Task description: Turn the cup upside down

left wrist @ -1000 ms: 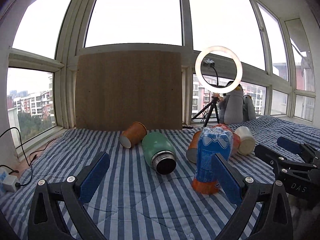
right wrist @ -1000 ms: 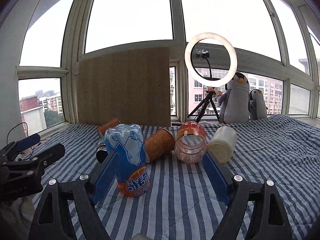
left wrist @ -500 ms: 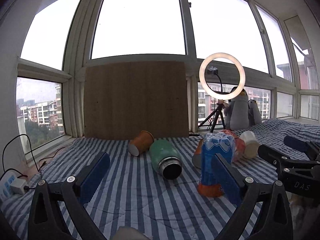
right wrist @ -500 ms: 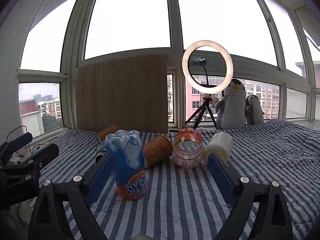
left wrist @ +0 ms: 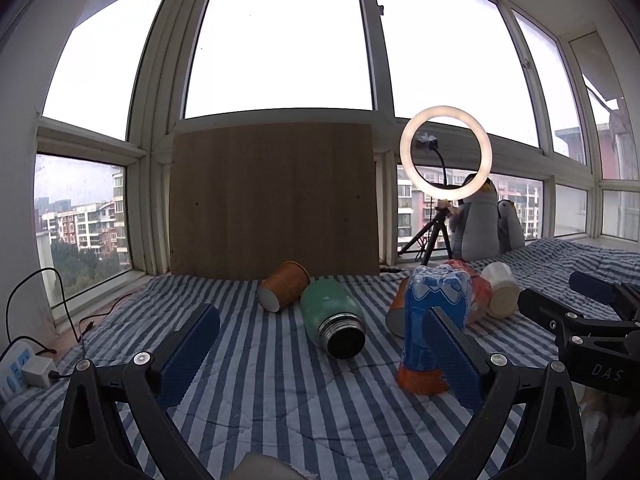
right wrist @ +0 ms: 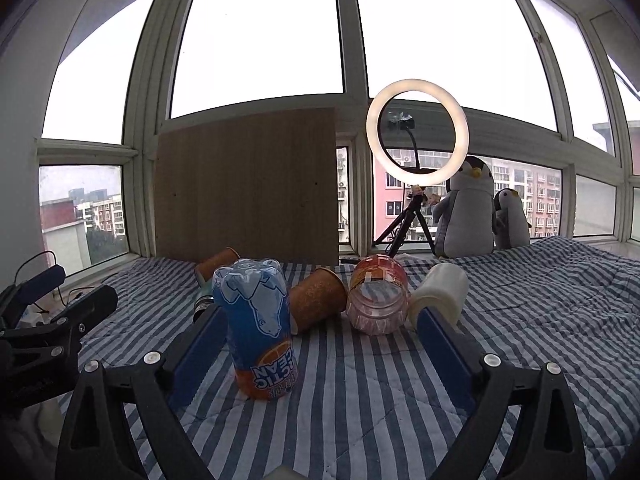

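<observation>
Striped bedding (right wrist: 400, 380) carries the inverted blue cup (right wrist: 256, 328), standing at 11 o'clock of the right tool (right wrist: 316, 340). Both tools, left tool (left wrist: 320, 344) included, are spread, empty.

You face a curved bay of tall white-framed windows (left wrist: 276, 40) with overcast sky and apartment blocks (left wrist: 84, 224) outside. A brown wooden board (right wrist: 248, 184) leans against the sill. Beside it a lit white ring light on a black tripod (right wrist: 416, 132) stands near two grey plush penguins (right wrist: 468, 208). A blue-and-white striped quilt (right wrist: 540, 300) covers the surface below.
</observation>
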`<state>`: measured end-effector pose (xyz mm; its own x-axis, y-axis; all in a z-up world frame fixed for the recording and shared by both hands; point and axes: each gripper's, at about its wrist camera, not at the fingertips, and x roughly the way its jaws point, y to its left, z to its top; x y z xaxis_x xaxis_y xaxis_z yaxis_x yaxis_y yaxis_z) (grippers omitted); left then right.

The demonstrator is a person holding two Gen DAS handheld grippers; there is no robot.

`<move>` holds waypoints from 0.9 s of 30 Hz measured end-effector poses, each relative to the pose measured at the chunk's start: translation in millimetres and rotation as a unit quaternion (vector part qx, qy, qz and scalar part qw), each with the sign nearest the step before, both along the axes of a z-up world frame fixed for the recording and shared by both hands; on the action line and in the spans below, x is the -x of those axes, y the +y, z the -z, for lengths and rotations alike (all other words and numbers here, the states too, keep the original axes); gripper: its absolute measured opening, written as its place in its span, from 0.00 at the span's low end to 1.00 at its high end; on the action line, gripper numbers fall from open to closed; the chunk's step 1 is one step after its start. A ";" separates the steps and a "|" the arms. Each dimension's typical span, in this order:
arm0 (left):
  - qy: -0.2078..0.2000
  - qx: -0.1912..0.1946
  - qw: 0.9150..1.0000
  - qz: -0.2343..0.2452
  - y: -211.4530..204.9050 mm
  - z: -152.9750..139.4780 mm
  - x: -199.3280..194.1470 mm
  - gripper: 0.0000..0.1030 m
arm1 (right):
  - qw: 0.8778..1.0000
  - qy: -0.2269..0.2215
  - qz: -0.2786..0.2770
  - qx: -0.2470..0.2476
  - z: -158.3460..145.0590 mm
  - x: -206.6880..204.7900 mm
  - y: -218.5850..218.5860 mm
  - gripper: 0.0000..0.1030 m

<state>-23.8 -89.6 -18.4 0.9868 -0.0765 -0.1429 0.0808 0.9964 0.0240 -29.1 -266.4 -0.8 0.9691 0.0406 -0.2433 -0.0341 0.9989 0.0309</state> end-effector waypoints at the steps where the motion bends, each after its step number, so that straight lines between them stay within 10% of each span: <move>1: 0.000 0.000 1.000 0.000 0.3 0.0 0.2 1.00 | 1.000 0.000 0.000 0.000 0.0 0.0 0.0 0.92; 27: 0.000 -0.002 1.000 0.002 0.6 0.5 -0.2 1.00 | 1.000 -0.002 -0.003 -0.004 0.1 0.0 -0.6 0.93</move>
